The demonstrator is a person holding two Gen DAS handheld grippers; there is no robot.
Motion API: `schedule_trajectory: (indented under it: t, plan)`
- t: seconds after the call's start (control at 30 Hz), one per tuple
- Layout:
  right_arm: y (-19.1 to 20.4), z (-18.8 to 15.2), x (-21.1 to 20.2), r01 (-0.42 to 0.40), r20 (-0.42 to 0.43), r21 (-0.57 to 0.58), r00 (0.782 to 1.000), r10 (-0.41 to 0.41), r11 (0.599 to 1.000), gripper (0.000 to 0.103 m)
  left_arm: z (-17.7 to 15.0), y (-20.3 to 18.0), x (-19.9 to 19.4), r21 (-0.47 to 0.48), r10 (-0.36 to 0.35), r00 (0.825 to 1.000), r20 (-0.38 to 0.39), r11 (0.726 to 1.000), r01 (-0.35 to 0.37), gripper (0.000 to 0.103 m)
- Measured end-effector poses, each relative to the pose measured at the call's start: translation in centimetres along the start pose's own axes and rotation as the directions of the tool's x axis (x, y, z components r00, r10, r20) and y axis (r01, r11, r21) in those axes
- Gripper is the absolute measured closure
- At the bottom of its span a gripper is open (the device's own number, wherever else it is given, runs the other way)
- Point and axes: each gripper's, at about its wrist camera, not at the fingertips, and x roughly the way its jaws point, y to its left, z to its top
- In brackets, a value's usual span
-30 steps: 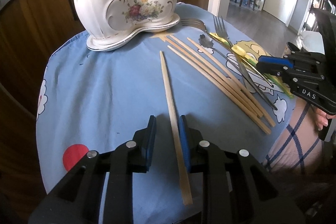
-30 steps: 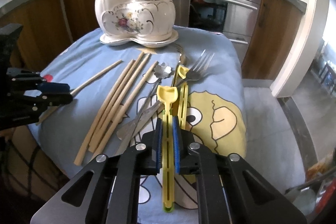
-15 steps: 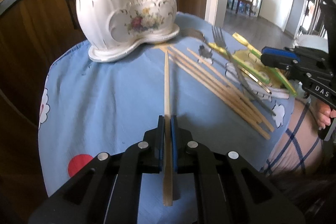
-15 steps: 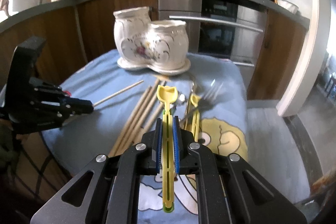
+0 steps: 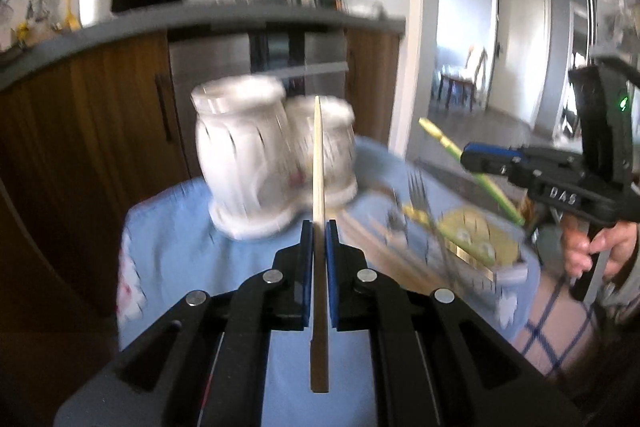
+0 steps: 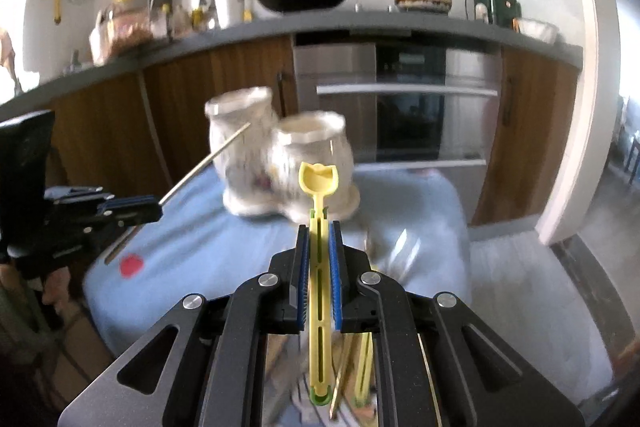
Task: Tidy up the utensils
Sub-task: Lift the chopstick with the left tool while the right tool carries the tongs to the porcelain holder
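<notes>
Now left fingers (image 5: pixel 319 231) clamp chopstick (image 5: pixel 318 163); right fingers (image 6: pixel 319 233) clamp yellow spoon (image 6: pixel 319 183), above tablecloth (image 6: pixel 224 251).

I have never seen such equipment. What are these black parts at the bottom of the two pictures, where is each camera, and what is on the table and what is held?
There is no robot here. A person holds one hand-held gripper in each hand, and a wide-angle camera on each looks forward along its two fingers.

The left hand-held gripper is shut on a wooden chopstick. The right hand-held gripper is shut on a yellow plastic utensil. Each view also shows the other gripper from the side.

On the blue tablecloth stands a white double ceramic holder. More chopsticks and a fork lie on the cloth, blurred.
</notes>
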Motion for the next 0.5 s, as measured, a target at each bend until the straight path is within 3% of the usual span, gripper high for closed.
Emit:
schedule_trajectory:
  t: [0.27,0.5]
  plan:
    - [-0.2,5.9,2.3,-0.037,0.156,0.022,0.987,0.033,0.999,0.093,6.4,2.9,-0.4,-0.050,0.015,0.984,0.175,0.999,-0.006,0.097]
    - [-1.1,10.0,6.3,-0.098,0.261,0.083,0.963,0.074,0.992,0.093,11.2,4.9,3.0,-0.074,0.015,0.965,0.261,0.997,0.005,0.097]
